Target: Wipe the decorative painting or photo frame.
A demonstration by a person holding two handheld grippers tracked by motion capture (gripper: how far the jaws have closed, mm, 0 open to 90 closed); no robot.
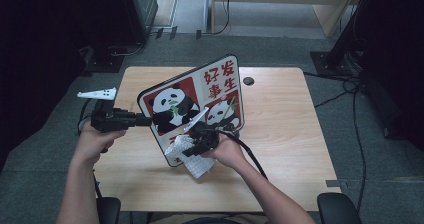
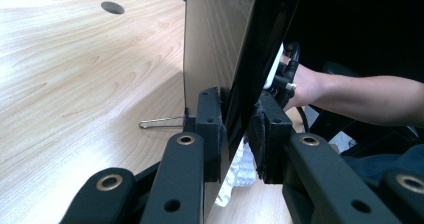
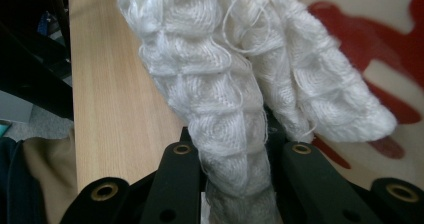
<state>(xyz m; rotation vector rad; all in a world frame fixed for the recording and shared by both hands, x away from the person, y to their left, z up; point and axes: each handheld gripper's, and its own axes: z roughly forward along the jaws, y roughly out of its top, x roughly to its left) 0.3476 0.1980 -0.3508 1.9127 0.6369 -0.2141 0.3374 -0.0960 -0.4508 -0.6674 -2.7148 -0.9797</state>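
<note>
The left gripper [image 1: 145,120] is being kept clenched on the left edge of the panda board [image 1: 197,106], one pad on the printed face and one on the plain wooden back, as is shown plainly in the left gripper view [image 2: 239,134]. The board is being held upright and slightly tilted, with its lower edge apparently resting on the bench [image 1: 280,134], though the contact itself is hidden behind the hands. A thin wire stand [image 2: 161,122] is seen jutting from the back of the board just above the bench.

The right gripper [image 1: 192,149] is being held closed on a white waffle-weave cloth [image 1: 192,156], which is bunched between its jaws and is spilling forward in two soft lobes [image 3: 240,84]. The cloth is being pressed against the lower part of the printed face, near the bottom corner, where red lettering is showing behind it.

The board is judged to be stiff, flat and fairly light, with a smooth glossy face that is likely to be slippery; a firm pinch at the edge, as is being given now, is suited to it, and the pinch should be kept well onto the panel so that it does not pivot under the wiping pressure. The cloth is soft, limp and light, and is best gripped by a gathered fold so that a broad pad is left free for rubbing.
</note>
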